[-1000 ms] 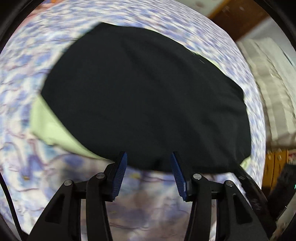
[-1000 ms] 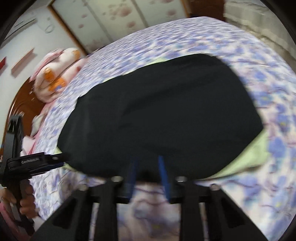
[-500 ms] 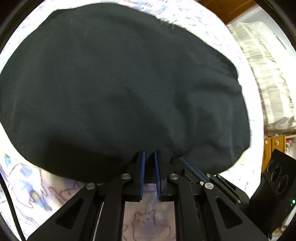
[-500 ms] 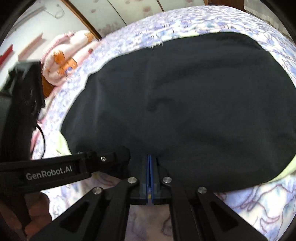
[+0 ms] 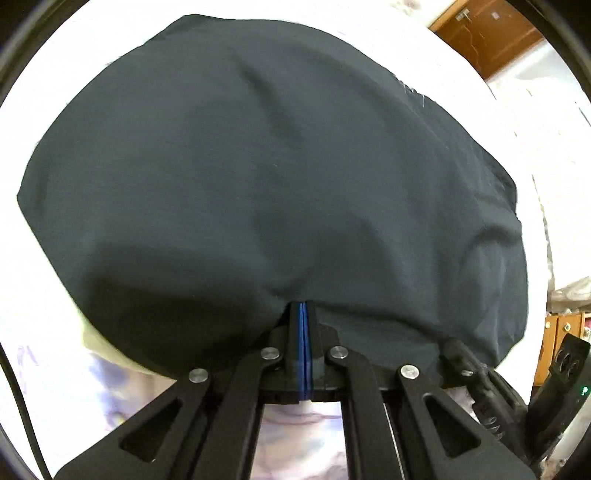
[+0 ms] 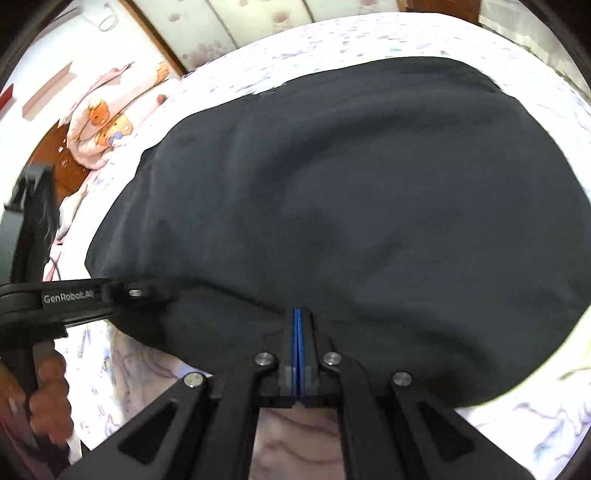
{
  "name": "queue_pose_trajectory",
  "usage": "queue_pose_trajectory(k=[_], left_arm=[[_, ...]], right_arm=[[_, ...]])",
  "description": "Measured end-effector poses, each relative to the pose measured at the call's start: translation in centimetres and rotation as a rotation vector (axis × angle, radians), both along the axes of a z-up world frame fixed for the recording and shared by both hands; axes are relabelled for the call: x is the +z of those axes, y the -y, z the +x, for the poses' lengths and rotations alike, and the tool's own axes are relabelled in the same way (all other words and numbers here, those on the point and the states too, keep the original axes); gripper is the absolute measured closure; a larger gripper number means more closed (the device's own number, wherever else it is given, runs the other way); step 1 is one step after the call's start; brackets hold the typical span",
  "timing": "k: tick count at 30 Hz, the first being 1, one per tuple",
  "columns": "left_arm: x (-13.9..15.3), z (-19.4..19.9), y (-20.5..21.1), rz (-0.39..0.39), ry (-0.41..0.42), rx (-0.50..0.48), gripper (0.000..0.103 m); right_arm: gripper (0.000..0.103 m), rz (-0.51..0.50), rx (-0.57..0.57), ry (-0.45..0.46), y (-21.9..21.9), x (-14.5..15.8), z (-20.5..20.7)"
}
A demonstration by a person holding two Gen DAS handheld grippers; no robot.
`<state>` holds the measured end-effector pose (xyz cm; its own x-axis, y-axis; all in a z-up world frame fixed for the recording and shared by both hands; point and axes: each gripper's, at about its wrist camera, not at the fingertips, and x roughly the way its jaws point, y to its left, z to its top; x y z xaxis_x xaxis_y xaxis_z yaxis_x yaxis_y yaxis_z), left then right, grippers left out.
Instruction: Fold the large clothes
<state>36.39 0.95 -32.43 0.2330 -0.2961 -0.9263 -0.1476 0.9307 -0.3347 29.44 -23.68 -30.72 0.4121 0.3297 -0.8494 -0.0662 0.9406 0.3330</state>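
A large dark garment (image 5: 280,177) lies spread on the bed and fills both views. Its near hem puckers where my left gripper (image 5: 303,306) is shut on it, blue pads pressed together. In the right wrist view the same garment (image 6: 369,206) bunches at my right gripper (image 6: 297,312), which is shut on the hem further to the right. My left gripper (image 6: 159,291) shows from the side there, its tip in the cloth. A pale green cloth (image 5: 99,339) peeks out from under the garment.
The bed has a floral sheet (image 6: 369,37). A pink blanket with bears (image 6: 103,122) lies by a wooden headboard (image 6: 55,158). A person's hand (image 6: 48,391) holds the left gripper's handle. A wooden door (image 5: 491,33) stands beyond the bed.
Both grippers have dropped onto the garment's near hem. The left jaws went from wide open to shut on the cloth; the right jaws closed fully. The garment looms larger in both views.
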Motion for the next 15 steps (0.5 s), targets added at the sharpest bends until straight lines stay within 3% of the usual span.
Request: queue_pose_trajectory(k=[1, 4, 9, 15], left_arm=[[0.2, -0.1, -0.7, 0.024, 0.001, 0.018, 0.102], [0.5, -0.5, -3.2, 0.183, 0.005, 0.074, 0.102], [-0.5, -1.3, -8.3, 0.068, -0.035, 0.220, 0.102], [0.1, -1.7, -12.0, 0.088, -0.004, 0.303, 0.102]], right_arm=[[0.103, 0.016, -0.004, -0.004, 0.8, 0.1, -0.2], [0.103, -0.080, -0.019, 0.001, 2.3, 0.3, -0.7], [0.103, -0.140, -0.134, -0.007, 7.2, 0.7, -1.6], [0.103, -0.200, -0.257, -0.009, 11.8, 2.2, -2.5]])
